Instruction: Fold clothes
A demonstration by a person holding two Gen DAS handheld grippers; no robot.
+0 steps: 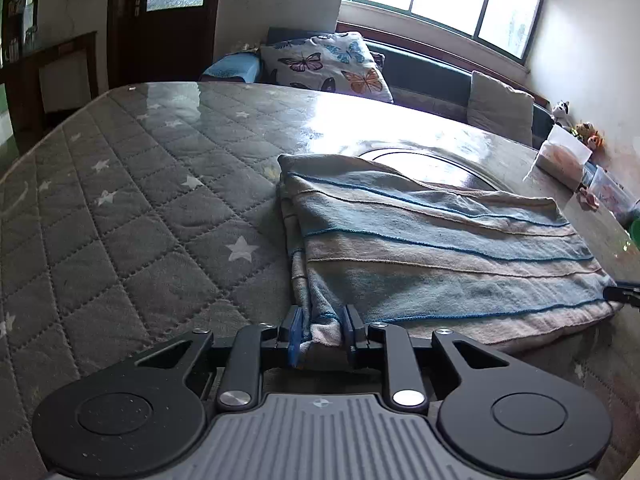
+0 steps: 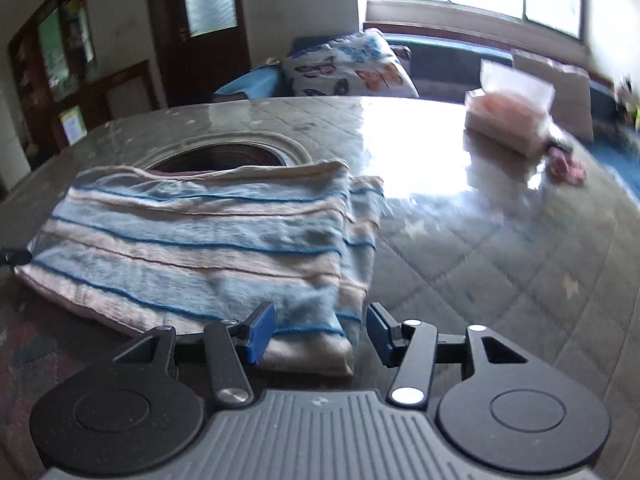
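Note:
A folded striped cloth (image 1: 440, 248), in pale blue and beige with thin dark-blue lines, lies flat on the table. My left gripper (image 1: 322, 334) is shut on the cloth's near left corner, and fabric bunches between the blue pads. In the right wrist view the same striped cloth (image 2: 200, 248) lies ahead and to the left. My right gripper (image 2: 320, 332) stands open around the cloth's near right corner, its blue pads apart and not pressing the fabric. The right gripper's tip (image 1: 624, 294) shows at the right edge of the left wrist view.
The table (image 1: 120, 200) carries a grey quilted cover with white stars under a glossy sheet, with a round opening (image 2: 224, 156) behind the cloth. A tissue box (image 2: 508, 120) and small pink items (image 2: 564, 168) sit at the far right. A butterfly pillow (image 1: 324, 64) lies on the bench beyond.

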